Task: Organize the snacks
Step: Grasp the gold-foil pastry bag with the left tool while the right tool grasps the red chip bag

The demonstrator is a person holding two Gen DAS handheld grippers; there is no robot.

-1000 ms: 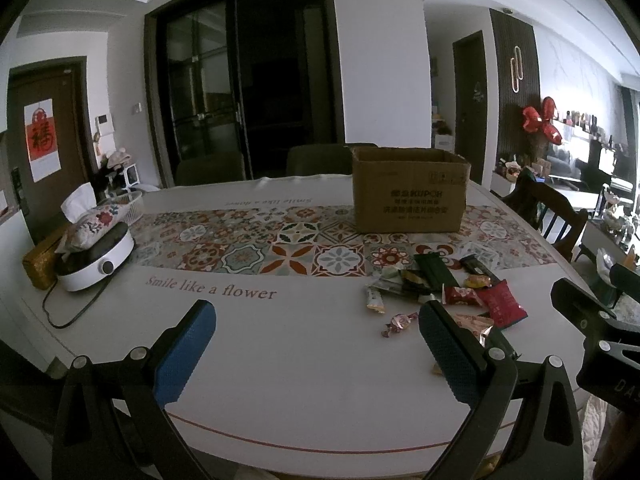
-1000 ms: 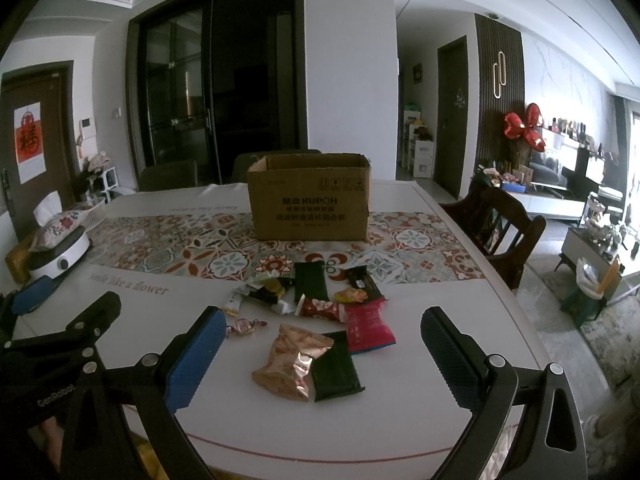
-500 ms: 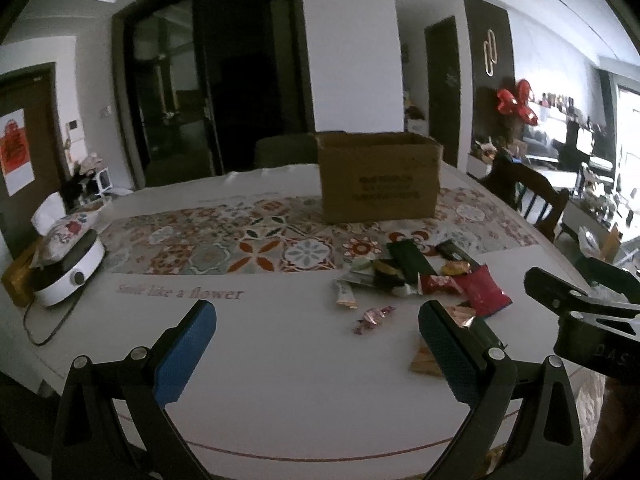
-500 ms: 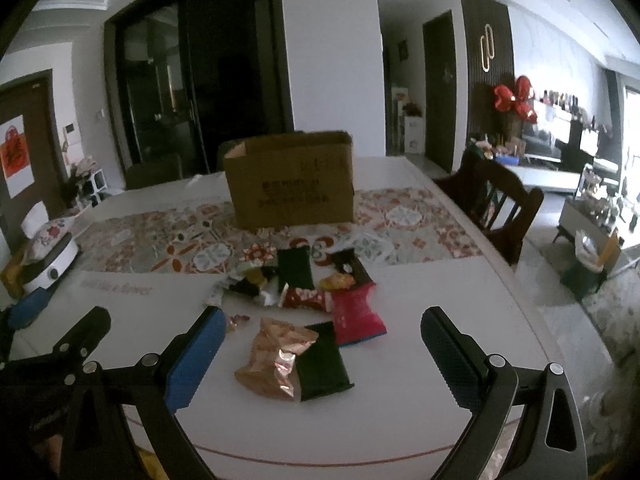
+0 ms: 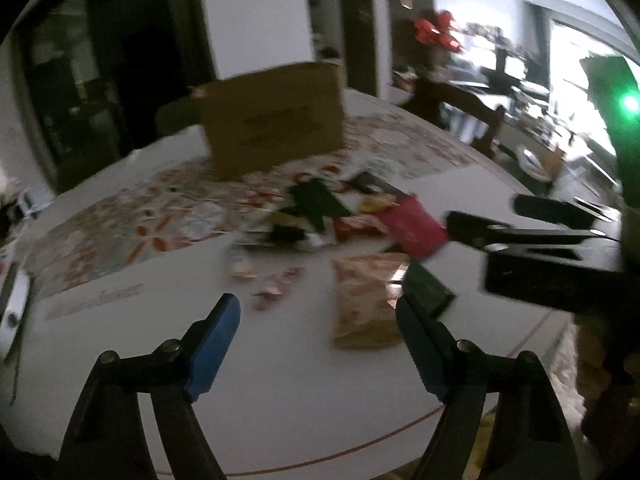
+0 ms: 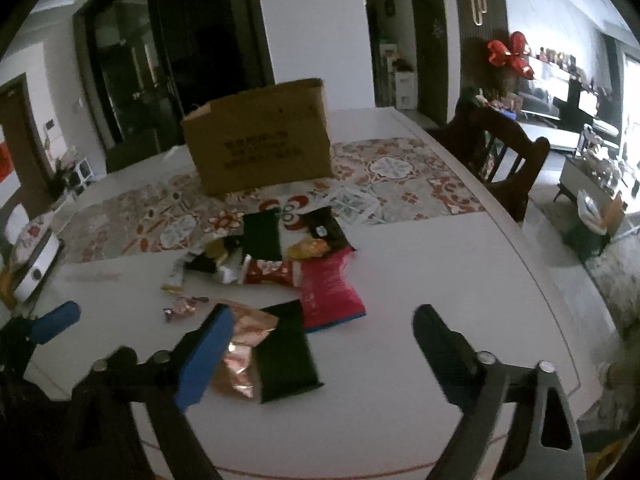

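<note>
Both grippers, left (image 5: 318, 336) and right (image 6: 320, 344), aimed down at snack packets (image 6: 288, 264) heaped mid-bench before the cardboard box (image 6: 260, 140), fingers wide but just narrowing, nothing between, presumably for a first pick.

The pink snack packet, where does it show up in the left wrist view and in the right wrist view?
Left wrist view: the pink snack packet lies right of centre, just left of the other claw's dark arm.
Right wrist view: it lies near the middle, beyond the dark green packet.
Shared landmark: the cardboard box stands on the patterned runner behind the snack pile in both.
</note>
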